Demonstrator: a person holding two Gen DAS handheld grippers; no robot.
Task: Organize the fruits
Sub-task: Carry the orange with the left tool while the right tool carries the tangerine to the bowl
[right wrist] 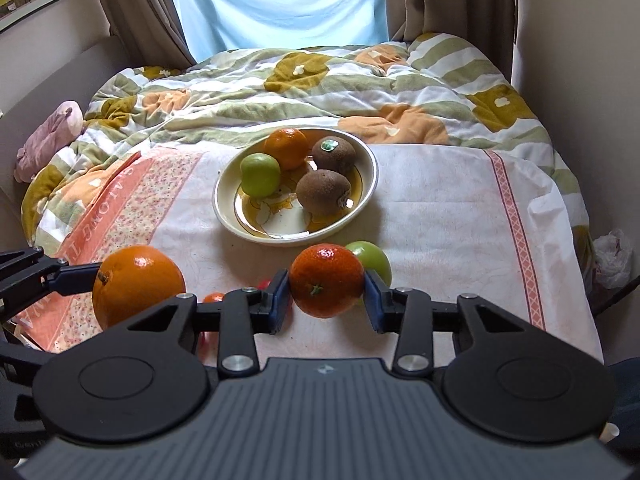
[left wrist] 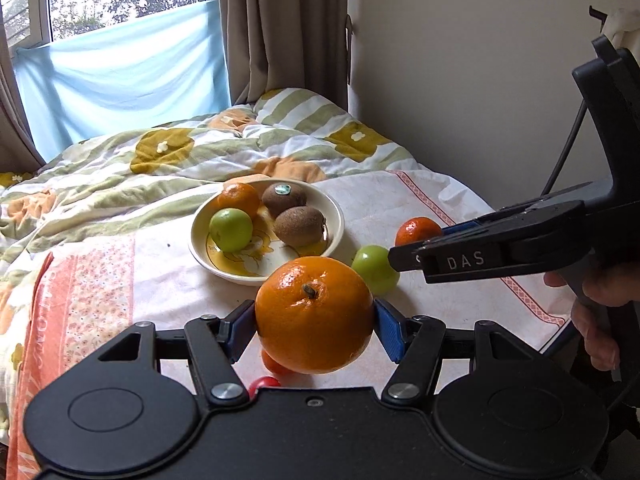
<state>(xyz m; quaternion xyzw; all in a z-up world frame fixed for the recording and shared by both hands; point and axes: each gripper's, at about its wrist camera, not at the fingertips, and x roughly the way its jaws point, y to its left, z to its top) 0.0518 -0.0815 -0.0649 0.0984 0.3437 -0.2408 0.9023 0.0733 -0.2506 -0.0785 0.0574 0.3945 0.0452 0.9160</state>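
**Fruit on a bed by the window**

A bed (right wrist: 440, 208) with a floral quilt (right wrist: 320, 80) and a white-and-pink cloth (right wrist: 440, 220) fills the room below a curtained window.

The large orange (left wrist: 315, 314), glossy with its stem scar facing the camera, sits clamped between the blue pads (left wrist: 390, 330) of the left hand-held gripper (left wrist: 315, 320), lifted above the cloth just in front of the bowl (left wrist: 336, 216). The smaller, redder mandarin (right wrist: 326, 280), green stem nub showing, is gripped likewise by the right hand-held gripper (right wrist: 326, 294), its pads pressed to both sides. Just behind it a green fruit (right wrist: 376, 260) lies on the cloth, near the bowl's rim.

The cream bowl holds another orange (right wrist: 287, 148), a green fruit (right wrist: 260, 174) and two brown kiwis (right wrist: 324, 192), one bearing a sticker. Beneath the left hand-held gripper, small red and orange fruits (left wrist: 266, 382) peek out, mostly hidden. The two hand-held grippers are side by side, the left one's orange near the right one's fingers.
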